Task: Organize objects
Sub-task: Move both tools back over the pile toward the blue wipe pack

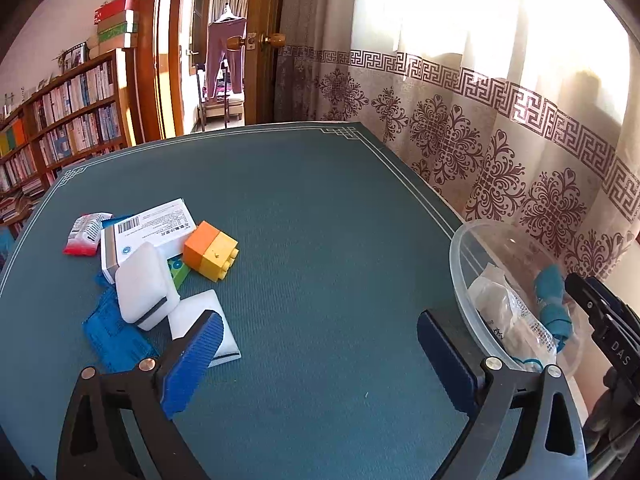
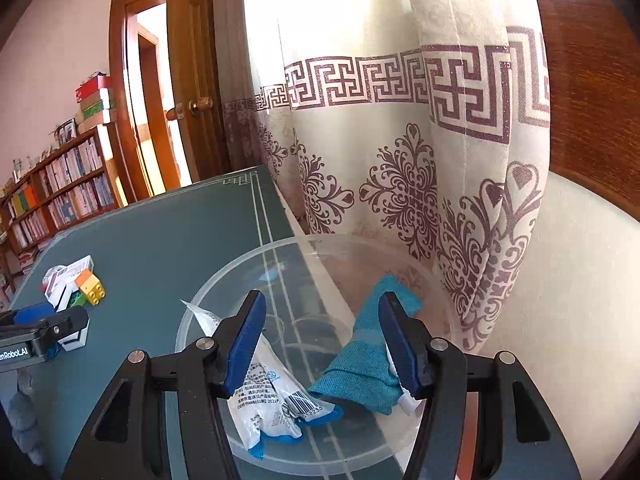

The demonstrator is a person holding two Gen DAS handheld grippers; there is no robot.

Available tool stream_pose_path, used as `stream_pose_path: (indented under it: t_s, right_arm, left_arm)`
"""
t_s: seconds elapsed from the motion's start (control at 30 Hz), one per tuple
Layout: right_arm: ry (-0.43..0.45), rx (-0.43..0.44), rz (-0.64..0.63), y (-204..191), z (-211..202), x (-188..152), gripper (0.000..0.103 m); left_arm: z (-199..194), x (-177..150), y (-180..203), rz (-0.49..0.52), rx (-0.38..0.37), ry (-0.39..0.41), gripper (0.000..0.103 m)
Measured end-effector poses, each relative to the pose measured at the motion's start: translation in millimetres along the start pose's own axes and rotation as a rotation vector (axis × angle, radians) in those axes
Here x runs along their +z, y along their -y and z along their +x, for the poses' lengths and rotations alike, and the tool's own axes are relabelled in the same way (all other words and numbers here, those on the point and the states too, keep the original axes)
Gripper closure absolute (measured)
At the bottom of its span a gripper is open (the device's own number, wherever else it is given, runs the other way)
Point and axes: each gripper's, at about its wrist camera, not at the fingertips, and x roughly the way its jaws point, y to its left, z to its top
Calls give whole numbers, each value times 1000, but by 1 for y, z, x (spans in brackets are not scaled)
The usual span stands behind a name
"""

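Note:
A clear plastic bowl stands at the table's right edge; it also shows in the left wrist view. In it lie a white plastic packet and a teal cloth. My right gripper is open above the bowl, with nothing between its fingers. My left gripper is open and empty above the teal table mat. To its left lies a pile: an orange-yellow toy brick, a white box, white sponges, a blue packet and a red-white sachet.
A patterned curtain hangs close behind the table's right edge and the bowl. A bookshelf and an open wooden door stand beyond the far edge. The pile also shows far left in the right wrist view.

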Motion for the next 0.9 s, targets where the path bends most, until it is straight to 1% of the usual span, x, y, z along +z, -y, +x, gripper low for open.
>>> stream_pose_path:
  t_s: [0.27,0.47,0.67,0.9]
  right_arm:
    - [3,35,-34,-19,-5,-3,39]
    - [13,81,-63,-38,-11,-2,36]
    - [5,137,-102,-64,-11,-4,35]
    - [-24,209,-156,-98,-10,-13,35]
  left_arm:
    - [-7,-3,-38,-64,61,17,3]
    - [-12,-6,-74,-135,137,27,2]
    - [-12,-11,-108,-213,201,13,2]
    - [-5,-18,-130,-263,258,-11,2]
